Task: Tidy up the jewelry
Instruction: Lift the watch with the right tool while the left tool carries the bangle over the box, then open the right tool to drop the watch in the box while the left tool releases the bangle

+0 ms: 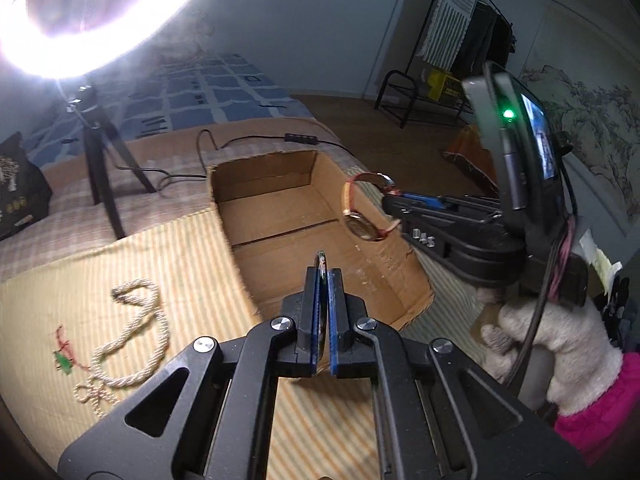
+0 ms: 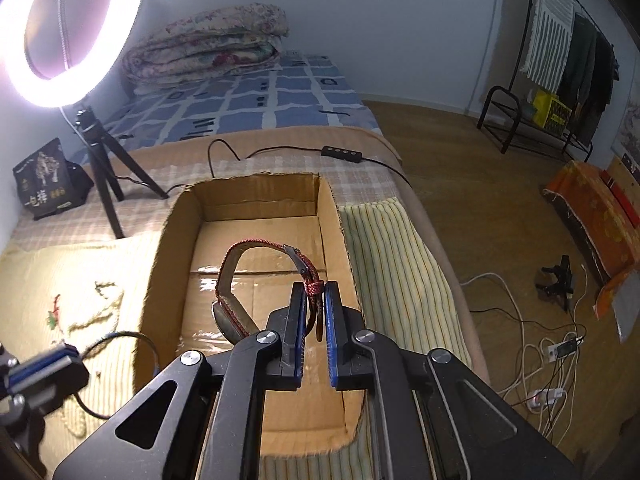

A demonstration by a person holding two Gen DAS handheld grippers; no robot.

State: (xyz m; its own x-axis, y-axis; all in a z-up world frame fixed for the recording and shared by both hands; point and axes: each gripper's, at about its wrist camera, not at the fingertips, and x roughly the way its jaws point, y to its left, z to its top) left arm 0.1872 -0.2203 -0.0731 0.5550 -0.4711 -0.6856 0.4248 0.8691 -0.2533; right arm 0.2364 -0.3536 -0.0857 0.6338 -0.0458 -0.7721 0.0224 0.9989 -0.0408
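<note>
Two tongs: I hold one in each hand, both over the open cardboard box [image 2: 256, 216] on the bed.
Right tongs [image 2: 314, 304]: pressed in on the red strap of a watch [image 2: 236, 280]; the loop of the band hangs out to the left of the fingers, above the box floor.
Watch from my left camera: the watch [image 1: 366, 208] sits at about 1 o'clock, dangling off the tip of the right tongs [image 1: 394, 196] over the right wall of the box [image 1: 280, 208].
Left tongs [image 1: 324, 288]: nearly together, pinching a thin dark ring edge-on, a bangle [image 1: 321, 264] by the look of it; its top pokes out past the fingertips, above the near edge of the box.
Bangle from my right camera: at about 8 o'clock the left tongs [image 2: 64, 354] hold the bangle [image 2: 120, 336], a thin dark hoop just left of the box wall.
Rope necklace [image 1: 136, 340]: pale twisted cord lying on the striped mat [image 1: 120, 272], at 9 o'clock from the left tongs, well apart from the box.
Small red and green piece [image 1: 64, 356]: on the mat just left of the necklace; too small for me to tell what it is.
Ring light [image 2: 60, 36]: lit, on a black tripod [image 2: 104, 160] at 11 o'clock behind the box.
</note>
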